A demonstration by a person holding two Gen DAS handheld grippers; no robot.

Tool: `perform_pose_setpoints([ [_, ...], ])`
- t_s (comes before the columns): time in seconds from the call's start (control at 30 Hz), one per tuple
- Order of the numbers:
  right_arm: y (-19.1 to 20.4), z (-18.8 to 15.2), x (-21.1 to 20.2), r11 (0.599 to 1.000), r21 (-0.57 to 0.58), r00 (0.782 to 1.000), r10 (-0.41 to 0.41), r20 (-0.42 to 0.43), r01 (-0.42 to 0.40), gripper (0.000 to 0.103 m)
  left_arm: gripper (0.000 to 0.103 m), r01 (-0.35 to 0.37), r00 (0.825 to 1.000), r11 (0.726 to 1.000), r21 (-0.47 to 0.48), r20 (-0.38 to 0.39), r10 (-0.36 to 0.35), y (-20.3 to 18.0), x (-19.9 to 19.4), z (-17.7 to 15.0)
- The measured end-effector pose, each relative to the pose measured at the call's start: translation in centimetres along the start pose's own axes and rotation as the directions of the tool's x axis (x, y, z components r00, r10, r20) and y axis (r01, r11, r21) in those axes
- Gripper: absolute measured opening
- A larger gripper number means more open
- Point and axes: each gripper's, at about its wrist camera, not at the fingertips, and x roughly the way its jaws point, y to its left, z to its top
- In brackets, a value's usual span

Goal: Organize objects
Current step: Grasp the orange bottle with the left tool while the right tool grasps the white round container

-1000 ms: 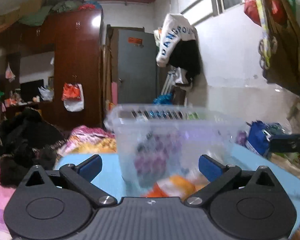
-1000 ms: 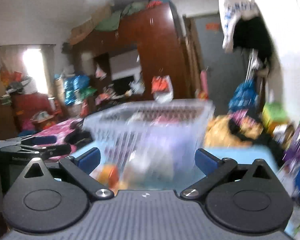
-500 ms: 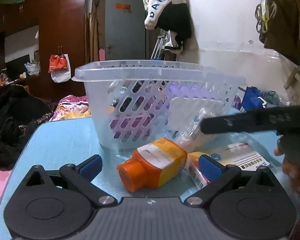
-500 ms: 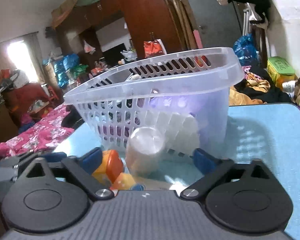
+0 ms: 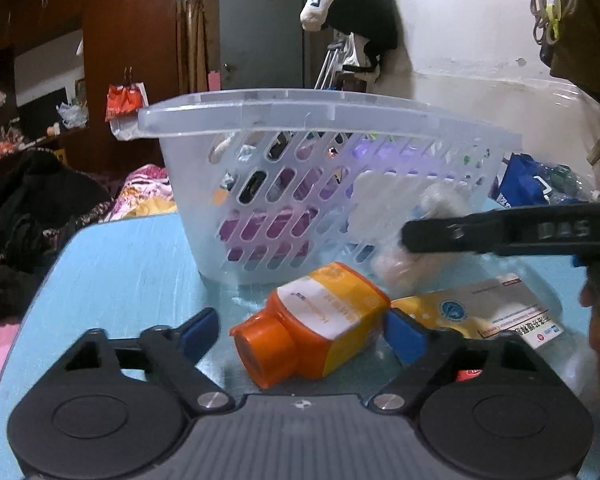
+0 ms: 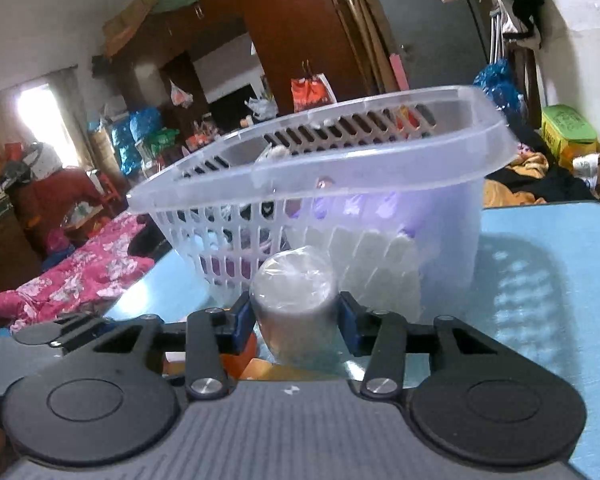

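Observation:
An orange bottle [image 5: 316, 328] with a white and yellow label lies on the blue table [image 5: 120, 264], cap toward me. It sits between the closing jaws of my left gripper [image 5: 300, 334]; the right pad is at its side, and a gap shows at the cap side. My right gripper [image 6: 295, 320] is closing on a clear plastic-wrapped cylinder [image 6: 294, 300], both pads against its sides. That cylinder [image 5: 400, 264] lies at the foot of the translucent slotted basket [image 5: 328, 120]. A yellow and white medicine box [image 5: 480, 312] lies right of the bottle.
The basket [image 6: 340, 168] holds several items and stands close ahead of both grippers. A hand [image 5: 598, 320] shows at the right edge of the left wrist view. Piled clothes, a pink floral bedcover [image 6: 80, 276] and wardrobes lie beyond the table edge.
Both grippers came down and closer to the things in front of the basket. The right jaws closed from wide onto the wrapped cylinder. The left jaws narrowed around the orange bottle.

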Motion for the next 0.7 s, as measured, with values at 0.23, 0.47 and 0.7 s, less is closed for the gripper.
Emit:
perform_pose_setpoints([
  [0.23,-1.7,-0.4,-2.1,0.999,0.024,0.999,0.023,0.046,-0.025,0.048,0.064,-0.017,1.0,1.0,0.018,0.018,0.017,-0.5,-0.2,-0.2],
  [0.47,-2.0,-0.2,-3.4,0.999,0.017,0.994,0.046,0.1,-0.048,0.048,0.06,0.008,0.999,0.999,0.049,0.052,-0.011,-0.7,-0.9,-0.5],
  [0.7,-1.5,0.0,-4.2,0.998,-0.008,0.989,0.058,0.134,-0.057,0.048,0.059,0.036,0.996,0.998,0.042,0.085,-0.039,-0.5,-1.6,-0.6],
])
